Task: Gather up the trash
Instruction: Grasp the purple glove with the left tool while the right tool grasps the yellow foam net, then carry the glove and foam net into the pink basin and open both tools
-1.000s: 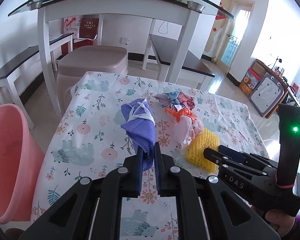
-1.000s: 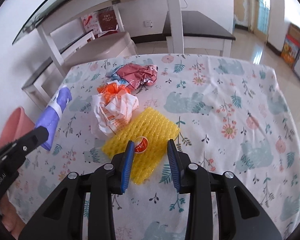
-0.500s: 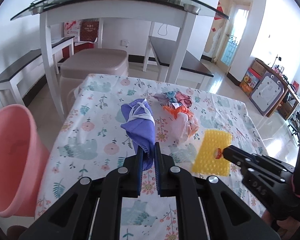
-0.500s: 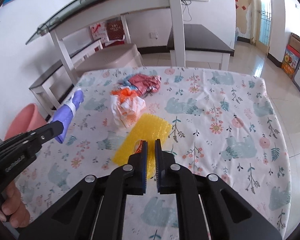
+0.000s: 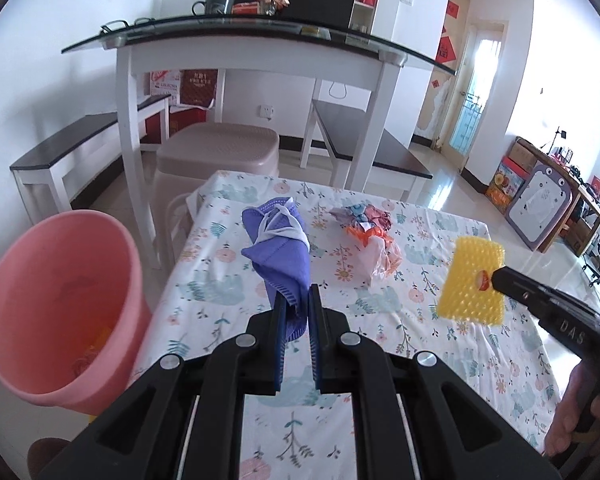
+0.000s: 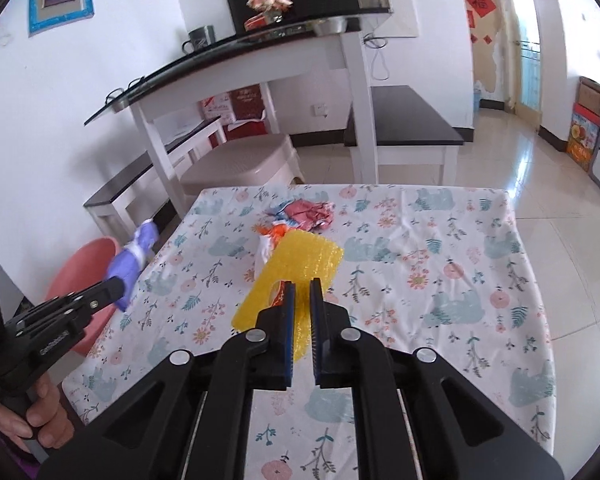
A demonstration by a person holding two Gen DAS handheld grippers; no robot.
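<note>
My left gripper (image 5: 296,300) is shut on a crumpled purple and white cloth-like piece of trash (image 5: 278,252), held up above the floral tablecloth (image 5: 220,308). My right gripper (image 6: 302,286) is shut on a yellow foam net sleeve (image 6: 296,264) with a small red sticker, lifted off the table. The sleeve (image 5: 474,280) also hangs at the right of the left wrist view. On the cloth lie a white and orange wrapper (image 5: 376,254) and a pink crumpled wrapper (image 6: 310,212). A pink bucket (image 5: 56,304) stands on the floor left of the table.
A beige plastic stool (image 5: 220,152) stands behind the table. Beyond it are a white glass-topped table (image 5: 260,40) and dark benches (image 6: 404,120). Boxes and a small board (image 5: 538,208) line the right wall. A hand (image 6: 40,412) grips the left tool's handle.
The right gripper closed on the yellow foam sleeve and lifted it off the table. Both grippers rose and drew back; the purple trash stayed gripped, and the pink bucket came further into view.
</note>
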